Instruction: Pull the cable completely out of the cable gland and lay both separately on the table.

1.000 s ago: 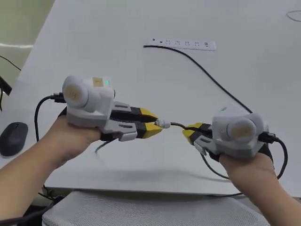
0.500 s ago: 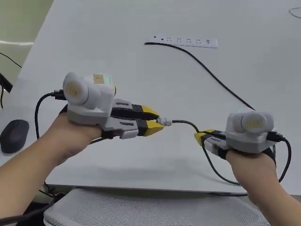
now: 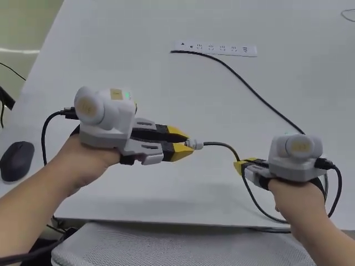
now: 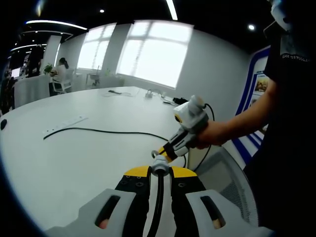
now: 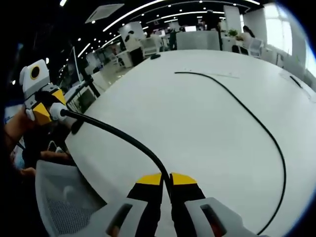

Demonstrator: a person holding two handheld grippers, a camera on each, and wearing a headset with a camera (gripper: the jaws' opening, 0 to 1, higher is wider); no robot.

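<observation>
HELD TAUT: Above a smooth white tabletop (image 3: 138, 72), the left gripper (image 3: 183, 144) clamps its yellow-tipped jaws narrowly on a small, round, pale cable gland (image 3: 193, 144), whose end pokes out just past the jaw tips. A thin, glossy black cable (image 3: 222, 147) leaves the front of the gland, arcs across the gap between the two grippers and drops into the right gripper (image 3: 242, 165), whose jaws are pinched together around it. In the left gripper view the cable also runs back from the gland along the slot between the black jaw bodies, so it is threaded through the gland. In the right gripper view it rises from between the yellow tips and curves away to the gland at the other gripper's nose. Gland and cable hang in the air above the tabletop. Well beyond the grippers lies a flat white power strip (image 3: 219, 50), its black cord (image 3: 255, 97) trailing toward the right gripper's side. A dark, rounded mouse (image 3: 15, 160) sits out past the left gripper.
</observation>
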